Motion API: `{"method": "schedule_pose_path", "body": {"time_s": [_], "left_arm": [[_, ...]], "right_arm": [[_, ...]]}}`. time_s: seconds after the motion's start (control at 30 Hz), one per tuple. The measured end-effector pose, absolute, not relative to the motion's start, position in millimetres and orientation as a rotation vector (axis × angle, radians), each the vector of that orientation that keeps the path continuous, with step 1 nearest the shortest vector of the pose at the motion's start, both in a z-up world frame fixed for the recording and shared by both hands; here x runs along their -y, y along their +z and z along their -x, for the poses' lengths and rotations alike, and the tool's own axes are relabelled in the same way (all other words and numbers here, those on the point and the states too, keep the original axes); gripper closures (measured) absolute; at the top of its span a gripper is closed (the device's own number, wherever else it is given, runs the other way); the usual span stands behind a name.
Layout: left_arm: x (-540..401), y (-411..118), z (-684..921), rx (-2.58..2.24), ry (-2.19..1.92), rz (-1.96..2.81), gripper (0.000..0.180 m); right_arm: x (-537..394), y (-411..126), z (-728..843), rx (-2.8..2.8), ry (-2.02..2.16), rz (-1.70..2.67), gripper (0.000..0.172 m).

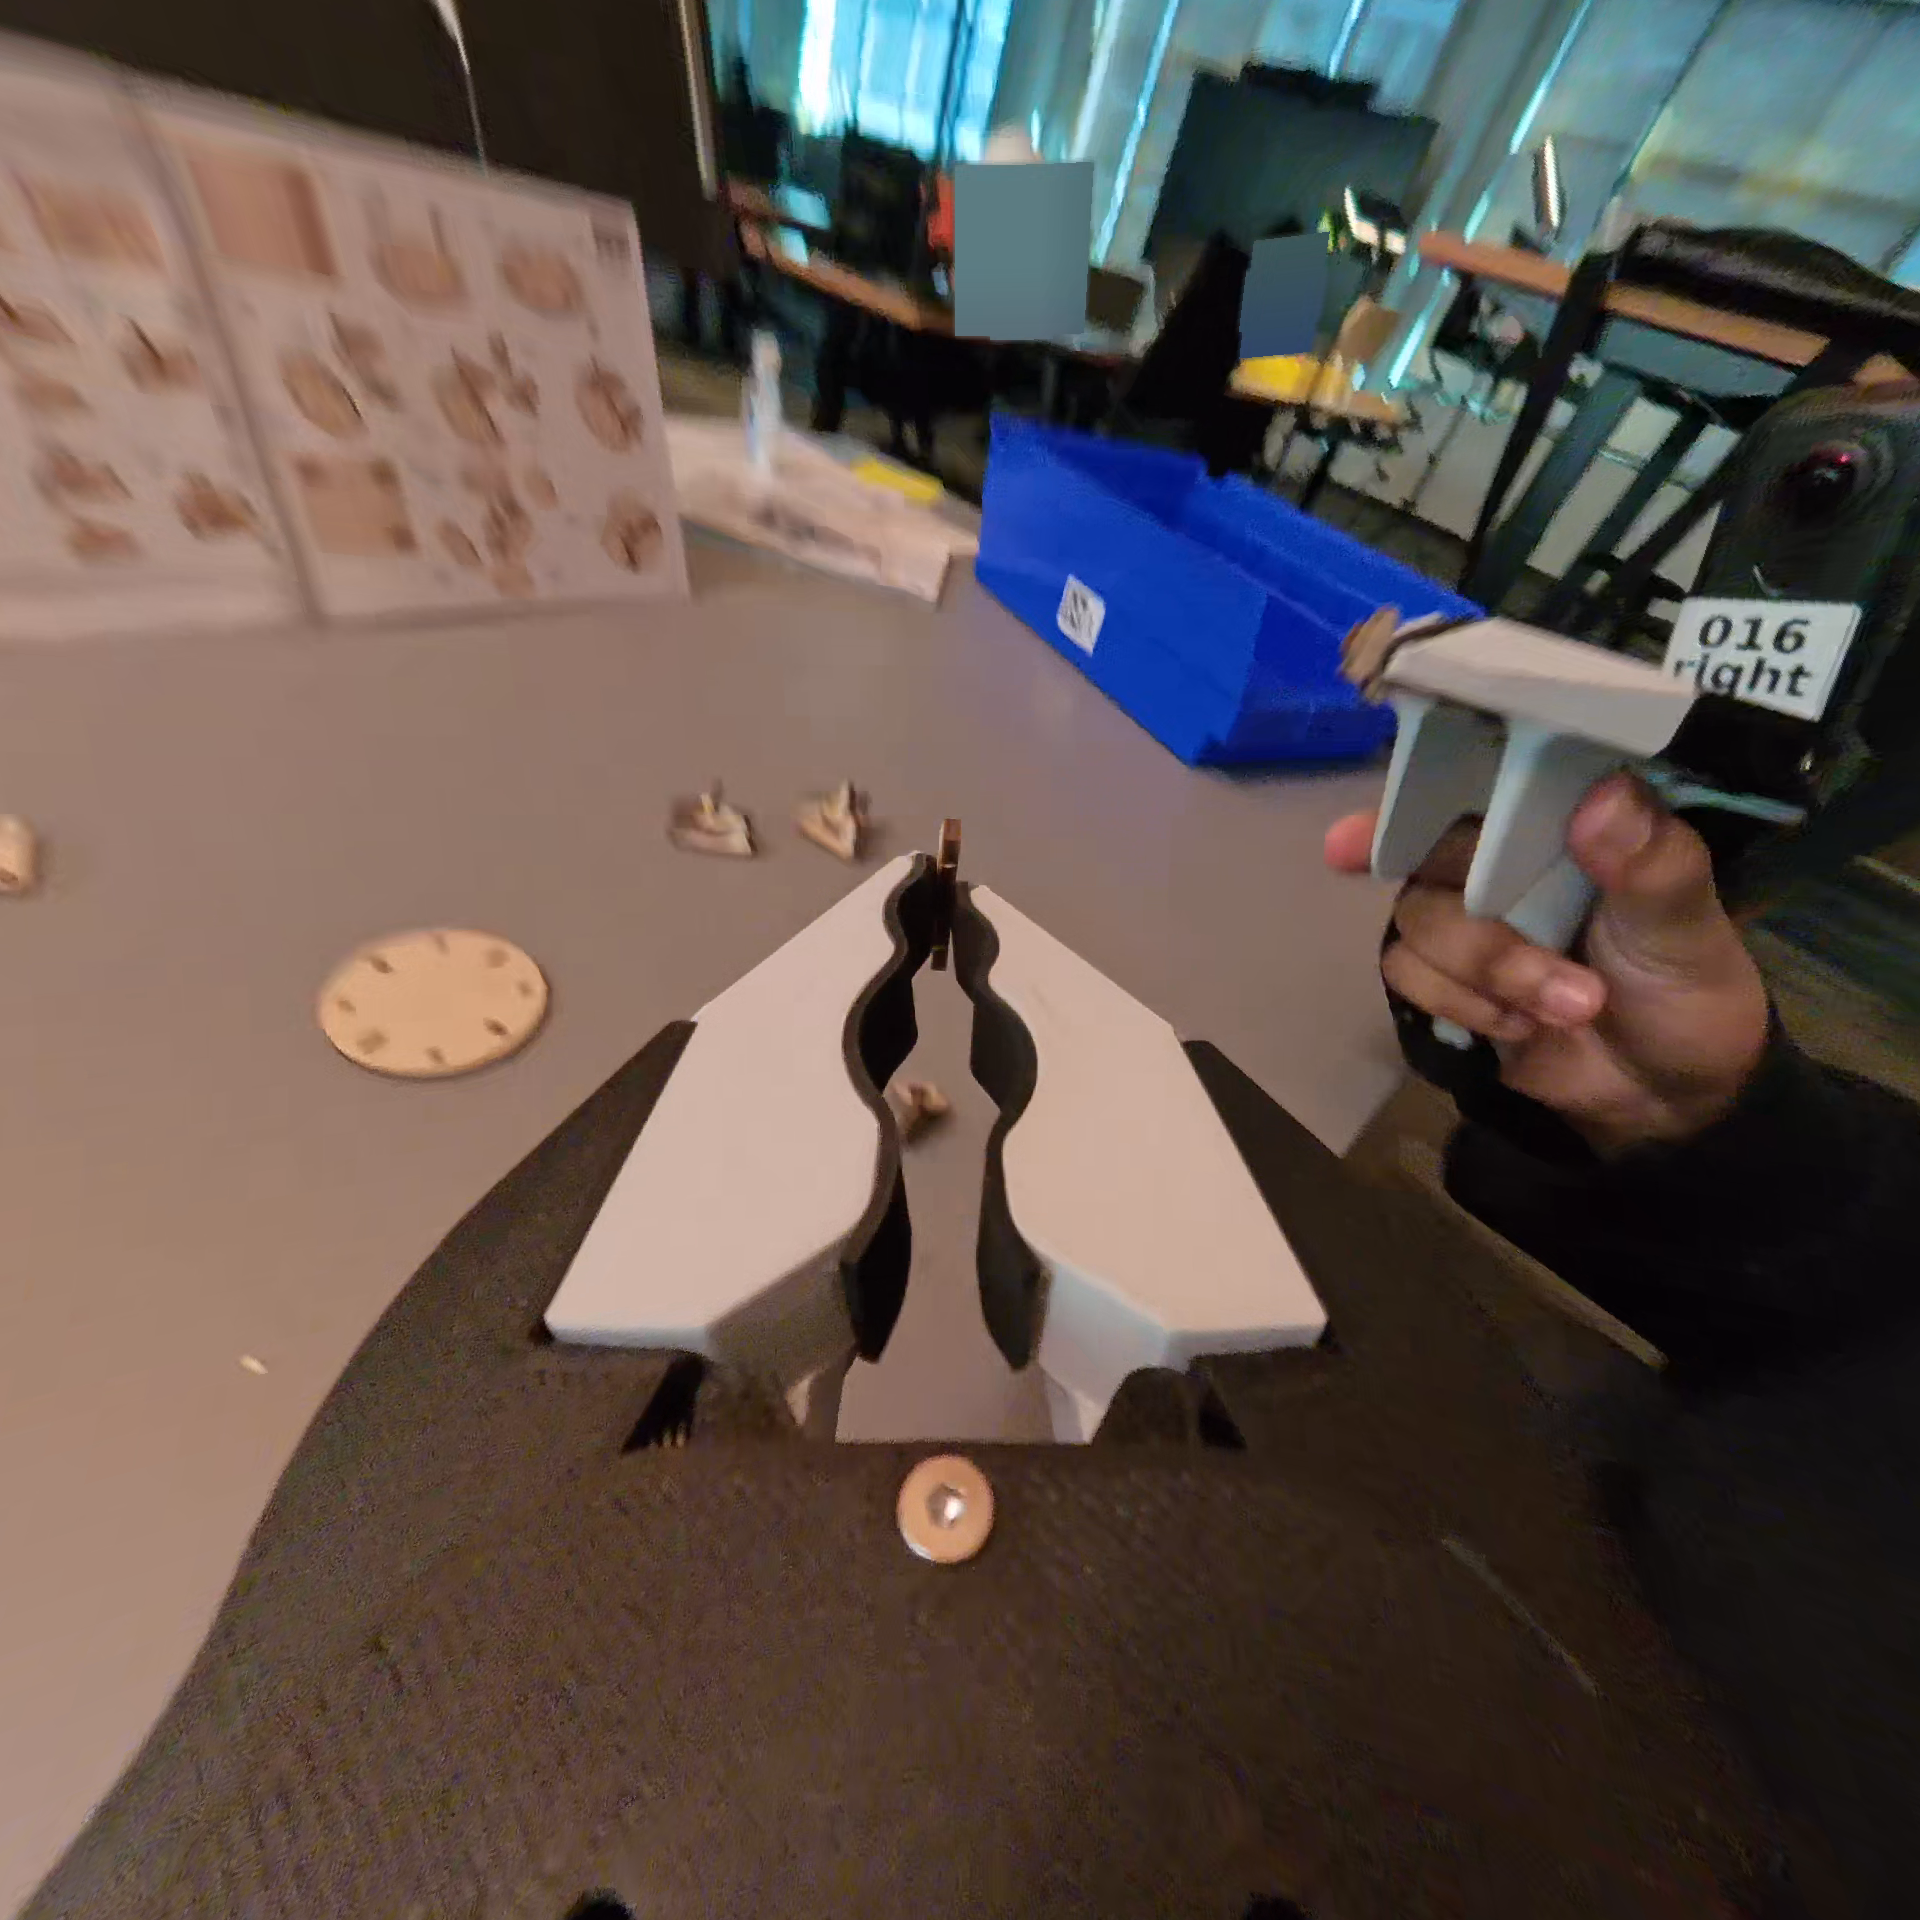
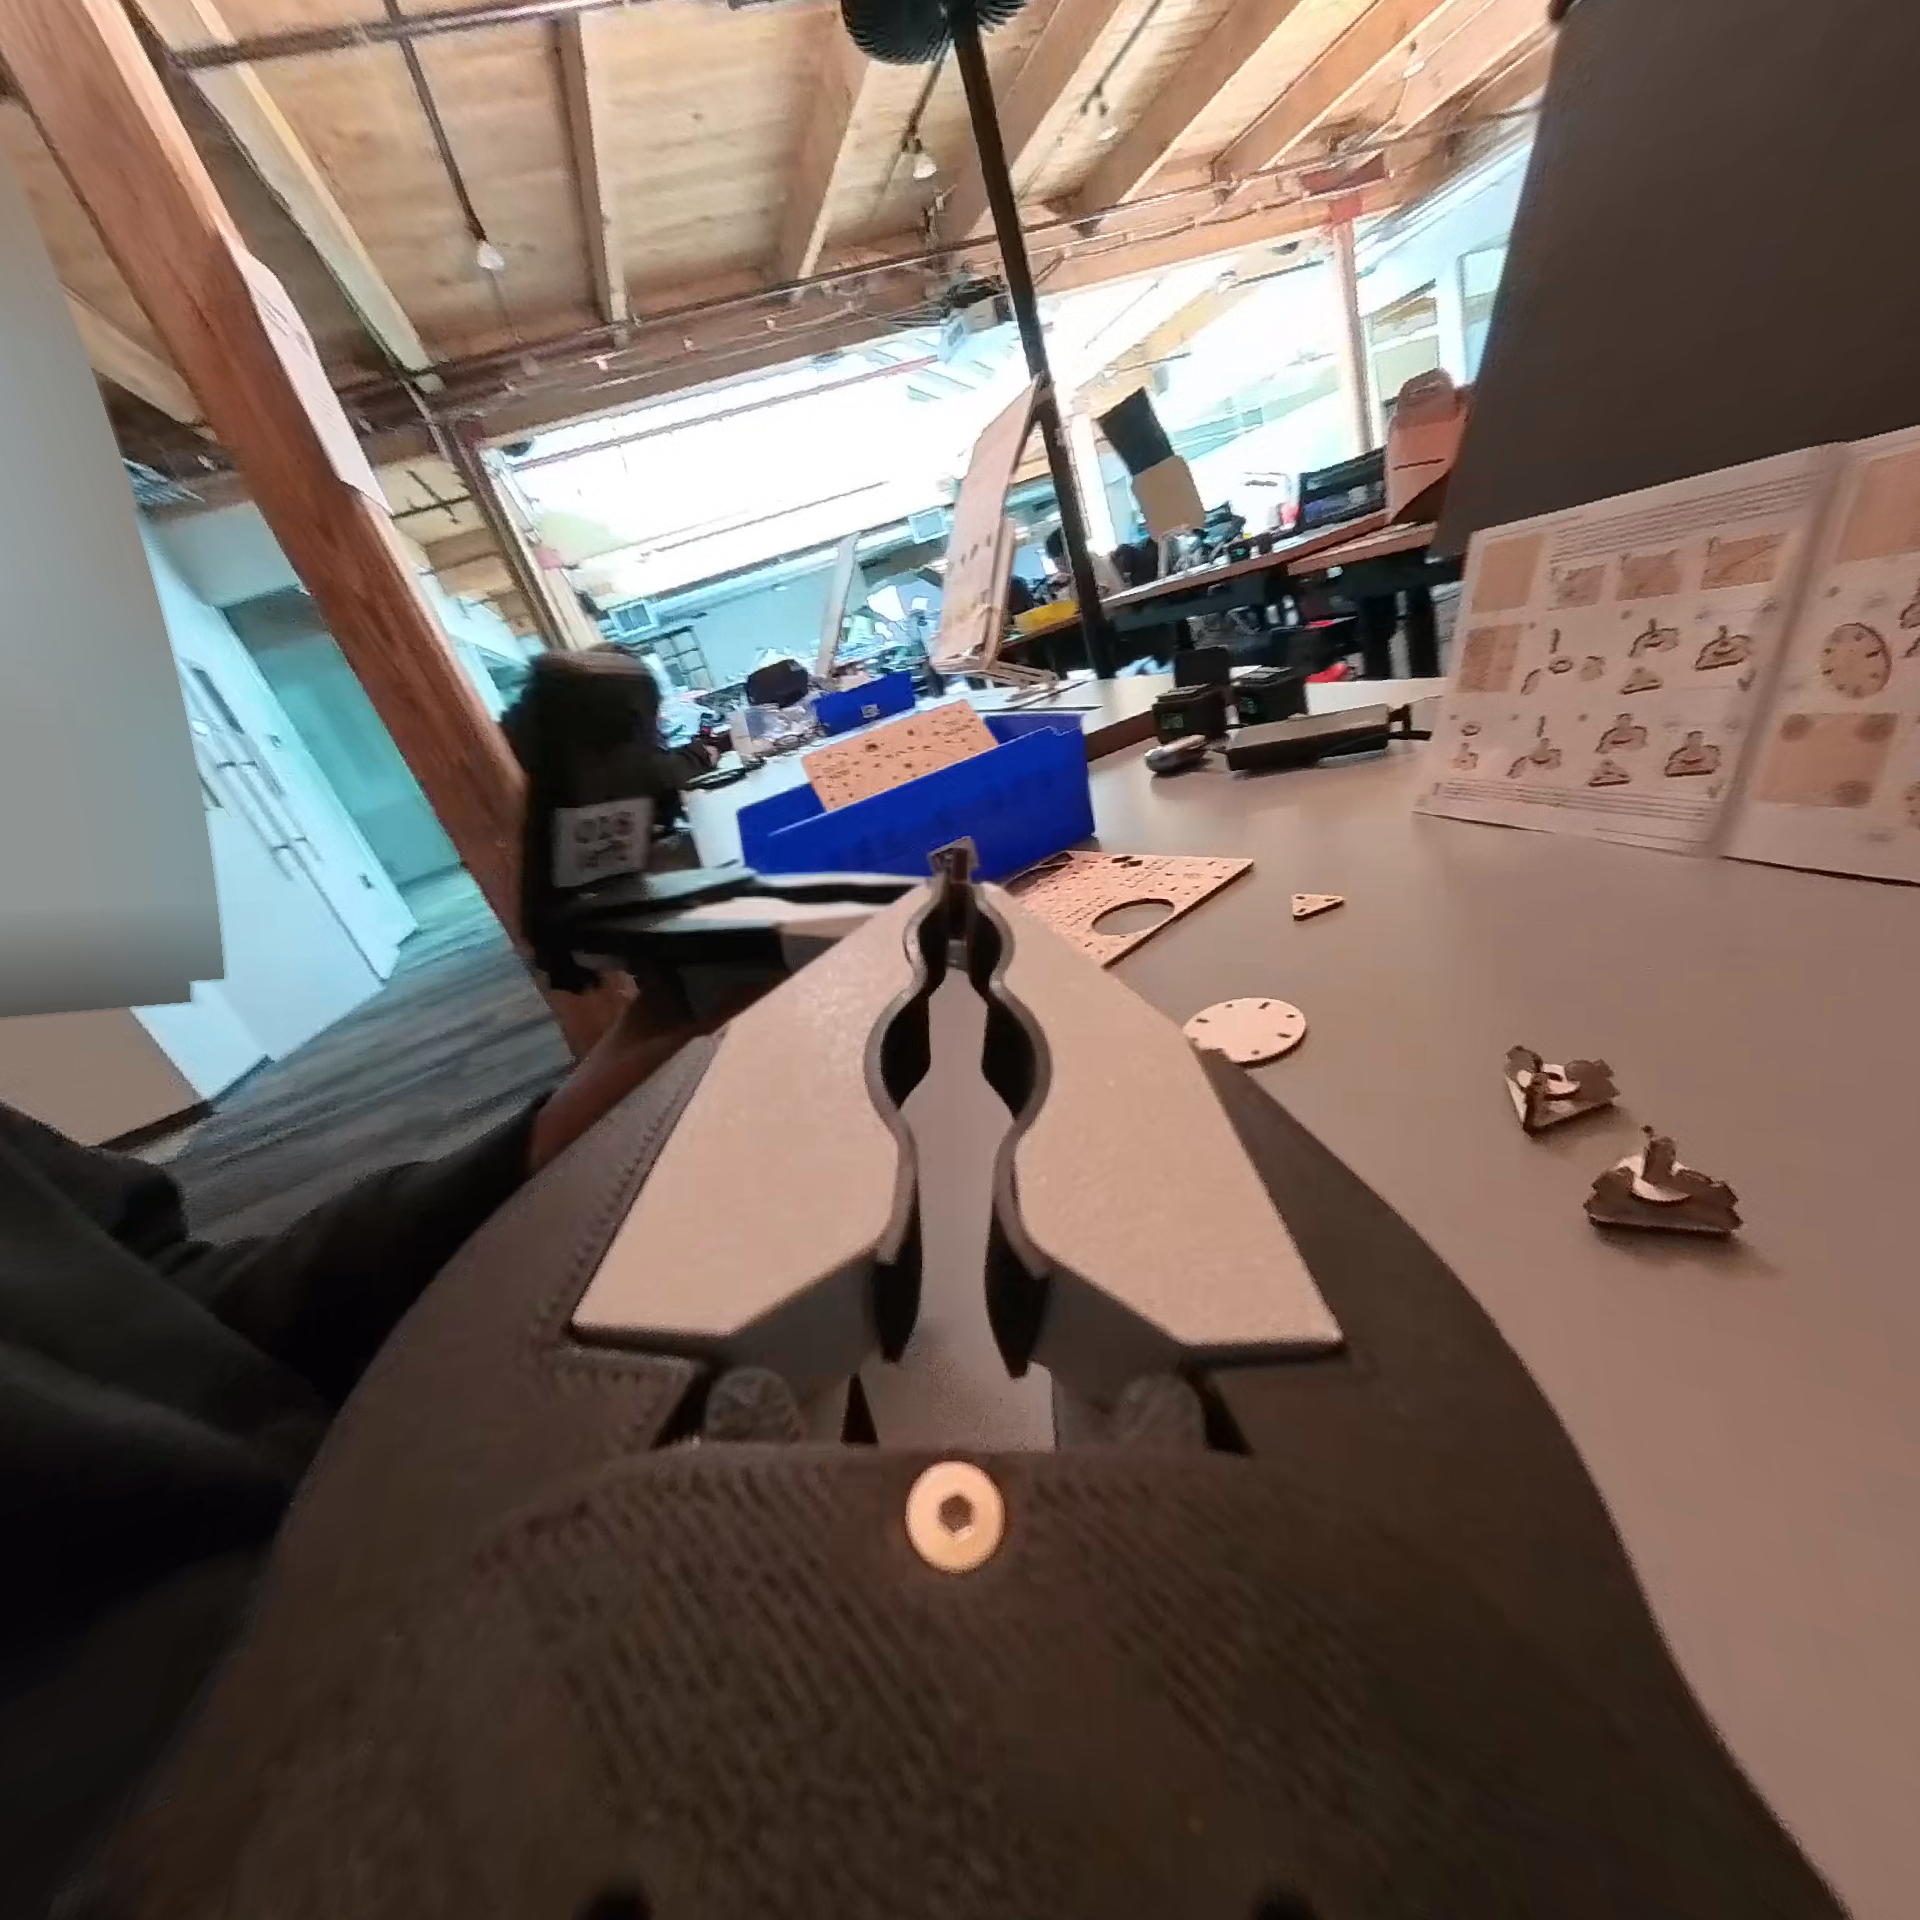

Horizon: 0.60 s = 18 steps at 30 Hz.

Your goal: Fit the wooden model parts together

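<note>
Both sets of jaws pinch tight, left gripper [image 1: 943, 883] and right gripper [image 2: 954, 883] each gripping a thin wooden piece [image 1: 948, 844] edge-on, lifted off the tabletop [image 1: 520, 748].

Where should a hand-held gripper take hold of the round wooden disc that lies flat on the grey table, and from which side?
Probably at the rim, from above. The round wooden disc lies flat on the grey table, so its faces cannot be pinched. It is thin, with only narrow slots, so one edge likely must be tipped or slid up first.
</note>
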State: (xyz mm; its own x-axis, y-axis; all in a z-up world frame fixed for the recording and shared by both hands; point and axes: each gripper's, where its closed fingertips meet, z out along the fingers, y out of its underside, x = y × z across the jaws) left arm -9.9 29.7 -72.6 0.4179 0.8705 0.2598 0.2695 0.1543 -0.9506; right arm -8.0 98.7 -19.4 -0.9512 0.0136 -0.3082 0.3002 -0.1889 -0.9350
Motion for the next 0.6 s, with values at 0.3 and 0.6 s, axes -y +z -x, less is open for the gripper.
{"method": "schedule_pose_path", "body": {"time_s": [0.3, 0.6], "left_arm": [[-9.9, -151.8, 20.5, 1.425, 0.152, 1.445, 0.178], [1.6, -164.6, 29.8, 1.486, 0.115, 1.517, 0.139]], "right_arm": [[-114.9, -56.2, 47.9, -1.931, -2.14, -0.526, 0.172], [-114.8, -72.3, 49.5, -1.782, -2.033, -0.589, 0.172]]}}
